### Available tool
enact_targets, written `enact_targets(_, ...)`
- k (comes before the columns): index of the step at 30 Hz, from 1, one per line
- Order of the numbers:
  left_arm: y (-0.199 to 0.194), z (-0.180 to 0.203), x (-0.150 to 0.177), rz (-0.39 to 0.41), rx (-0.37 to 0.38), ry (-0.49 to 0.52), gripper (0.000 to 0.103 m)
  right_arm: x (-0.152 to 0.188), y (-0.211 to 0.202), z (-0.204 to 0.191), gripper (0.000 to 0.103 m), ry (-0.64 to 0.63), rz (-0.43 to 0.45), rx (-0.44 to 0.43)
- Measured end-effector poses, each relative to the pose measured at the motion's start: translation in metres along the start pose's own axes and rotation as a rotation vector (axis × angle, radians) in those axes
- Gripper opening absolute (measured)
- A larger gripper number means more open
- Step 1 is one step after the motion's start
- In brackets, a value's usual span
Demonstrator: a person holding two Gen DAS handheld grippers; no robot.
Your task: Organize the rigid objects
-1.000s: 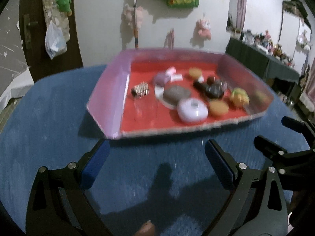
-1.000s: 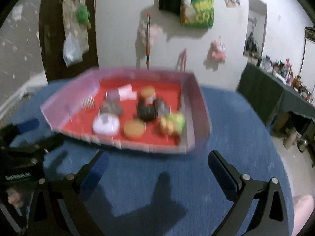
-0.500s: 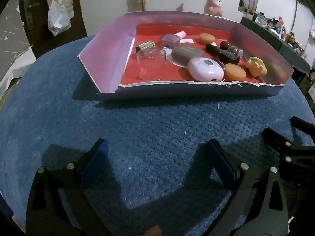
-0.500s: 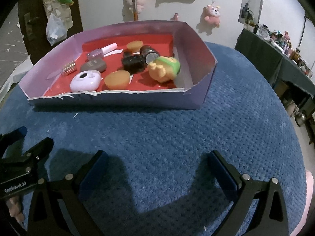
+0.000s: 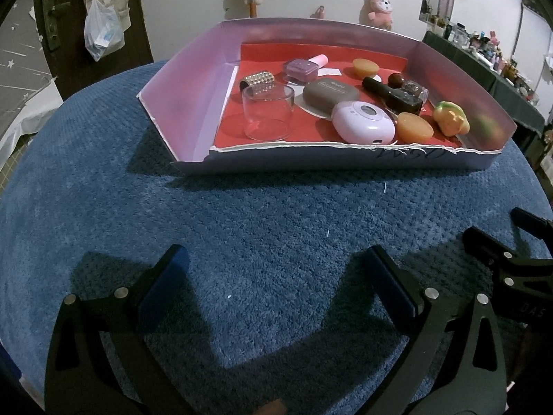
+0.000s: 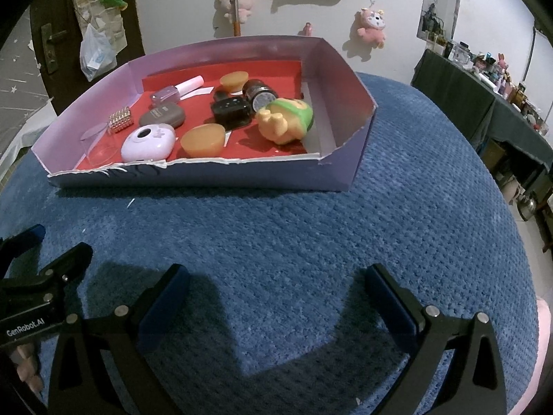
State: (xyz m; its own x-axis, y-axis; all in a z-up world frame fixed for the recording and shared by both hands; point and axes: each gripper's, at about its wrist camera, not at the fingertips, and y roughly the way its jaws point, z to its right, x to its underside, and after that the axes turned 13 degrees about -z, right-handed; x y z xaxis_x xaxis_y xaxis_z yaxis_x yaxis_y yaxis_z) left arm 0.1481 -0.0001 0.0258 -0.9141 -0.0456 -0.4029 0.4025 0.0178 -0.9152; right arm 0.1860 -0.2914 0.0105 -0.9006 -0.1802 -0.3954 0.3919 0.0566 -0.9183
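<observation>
Small rigid objects, among them a clear cup (image 5: 268,112), a lilac case (image 5: 363,122) and a toy figure (image 6: 285,121), all lie inside the cardboard tray (image 5: 186,79); none sits on the blue cloth (image 5: 259,214). Left gripper (image 5: 276,278) and right gripper (image 6: 276,292) gape wide, empty. Whether sorting is finished or pending cannot be told.

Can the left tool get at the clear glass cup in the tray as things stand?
Probably yes. The left tool is open and empty over the blue mat, and the clear glass cup stands upright at the tray's near left corner. Only the low torn front wall lies between; the studded cylinder sits just behind the cup.
</observation>
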Motion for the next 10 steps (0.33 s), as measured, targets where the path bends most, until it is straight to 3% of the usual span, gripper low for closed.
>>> enact_targets(10,0.0000,-0.0002,0.0000,0.000,0.000,0.000,0.103,-0.0015,0.0008,0.0009,0.103,0.003,-0.001,0.000)
